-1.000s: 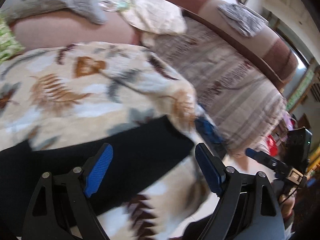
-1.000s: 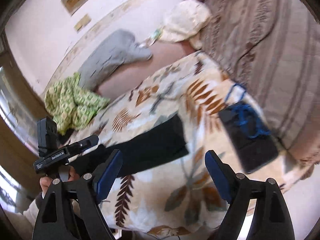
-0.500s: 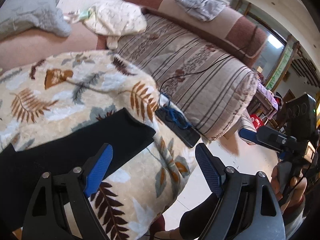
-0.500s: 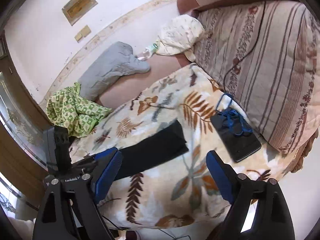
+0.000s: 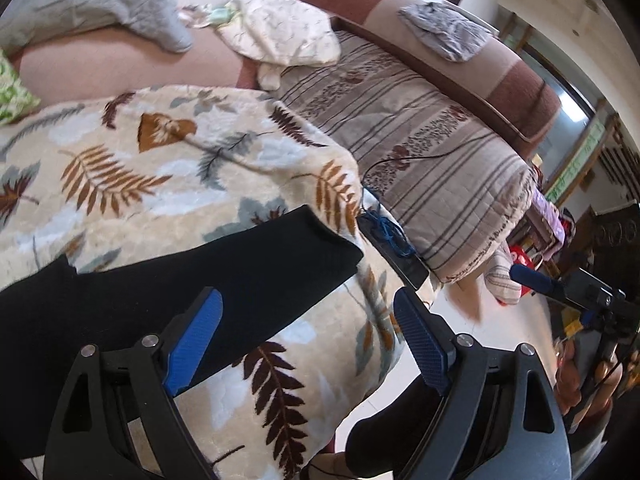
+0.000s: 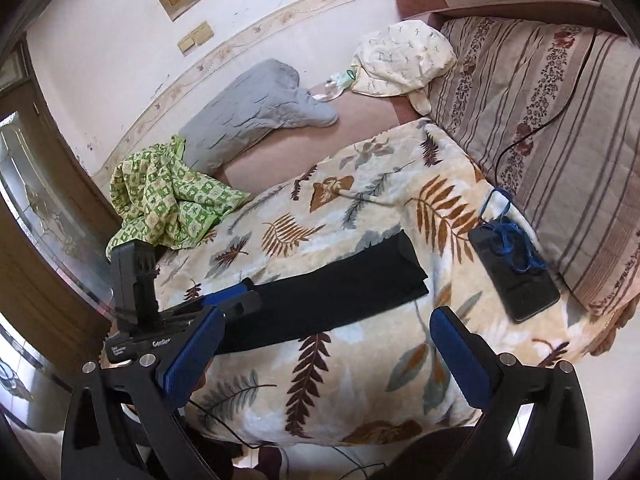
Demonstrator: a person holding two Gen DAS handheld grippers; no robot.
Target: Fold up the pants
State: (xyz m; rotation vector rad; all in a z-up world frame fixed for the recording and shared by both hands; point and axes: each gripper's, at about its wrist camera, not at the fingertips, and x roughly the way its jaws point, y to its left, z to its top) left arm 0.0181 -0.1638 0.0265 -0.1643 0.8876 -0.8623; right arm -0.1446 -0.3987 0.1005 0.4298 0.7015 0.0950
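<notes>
- The black knit pants [image 6: 336, 292] lie flat in a long band across the leaf-print fleece blanket [image 6: 360, 380], the cuff end nearest the dark phone [image 6: 514, 276].
- Soft, light and limp by the look of it; it should drape and slide little on the fleece. Best gripped at the cuff corners.
- Left gripper [image 5: 308, 340] and right gripper [image 6: 324, 352] both stand apart, holding nothing.
- Compared with half a second ago, the left view sits closer over the pants; the right view is nearly unchanged.

Black gripper [image 5: 308, 336], blue finger pads [image 5: 194, 344]
</notes>
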